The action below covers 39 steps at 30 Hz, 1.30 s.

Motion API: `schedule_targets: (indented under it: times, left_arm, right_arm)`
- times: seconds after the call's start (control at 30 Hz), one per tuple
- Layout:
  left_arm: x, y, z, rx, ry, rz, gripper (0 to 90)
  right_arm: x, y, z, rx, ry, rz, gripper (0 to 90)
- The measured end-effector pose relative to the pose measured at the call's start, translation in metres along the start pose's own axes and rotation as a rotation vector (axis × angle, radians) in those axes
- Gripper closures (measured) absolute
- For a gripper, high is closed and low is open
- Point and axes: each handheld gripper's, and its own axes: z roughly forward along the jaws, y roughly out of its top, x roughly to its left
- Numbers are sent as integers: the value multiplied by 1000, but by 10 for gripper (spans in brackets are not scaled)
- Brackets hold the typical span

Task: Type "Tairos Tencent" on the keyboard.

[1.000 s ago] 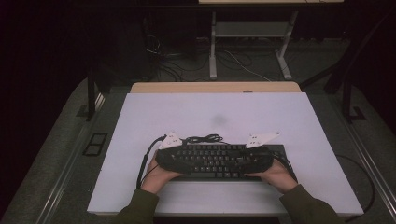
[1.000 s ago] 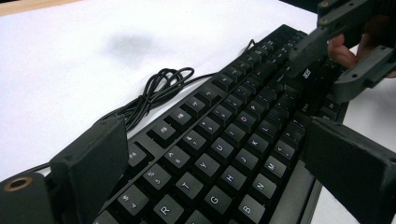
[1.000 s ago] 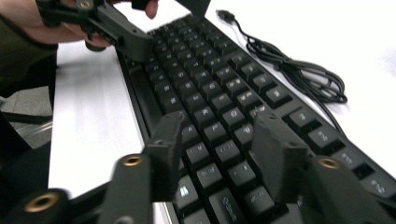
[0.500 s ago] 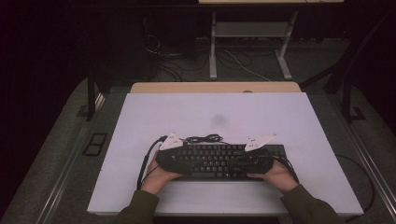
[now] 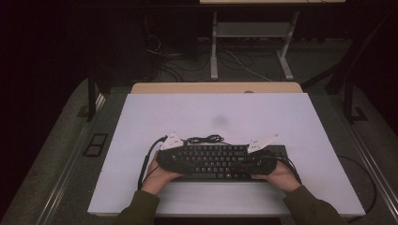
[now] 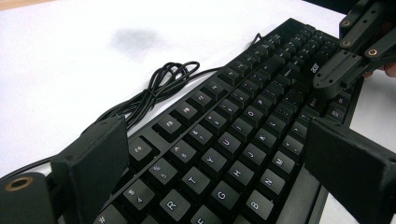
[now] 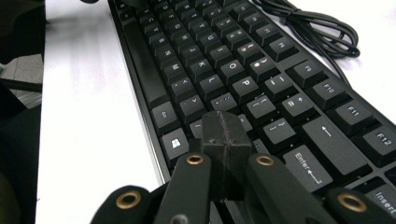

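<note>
- A black keyboard lies flat on the white surface, near the edge closest to the person and a little to the right of the middle
- Its black cable lies in a loose coil on the surface just behind the keyboard's far edge
- The left hand-held gripper is at the keyboard's left end; in the left gripper view its two black jaws stand wide apart, one at each long edge of the keyboard, with the letter keys between them, and whether the pads press on the edges cannot be told
- The right hand-held gripper is over the keyboard's right end; its jaws have just been closing, and in the right gripper view the two pads meet with nothing between them, above the keys near the Enter key
- The person's hands and green sleeves come in from the near edge of the surface
</note>
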Motion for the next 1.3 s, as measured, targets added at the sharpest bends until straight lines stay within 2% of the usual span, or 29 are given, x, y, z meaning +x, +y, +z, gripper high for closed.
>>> schedule_targets:
  times: [0.3,0.87,1.17,1.3]
  left_arm:
    - [1,0,1,0,5,0,68]
    - [3,1,1,-2,24,-11,92]
    - [4,3,3,11,31,-15,201]
    - [4,3,4,14,15,-17,302]
  right_arm:
    - [0,-2,3,31,-17,-12,894]
    - [0,-3,5,46,-19,-16,895]
    - [0,-3,5,46,-19,-15,895]
    - [0,-3,5,46,-18,-14,895]
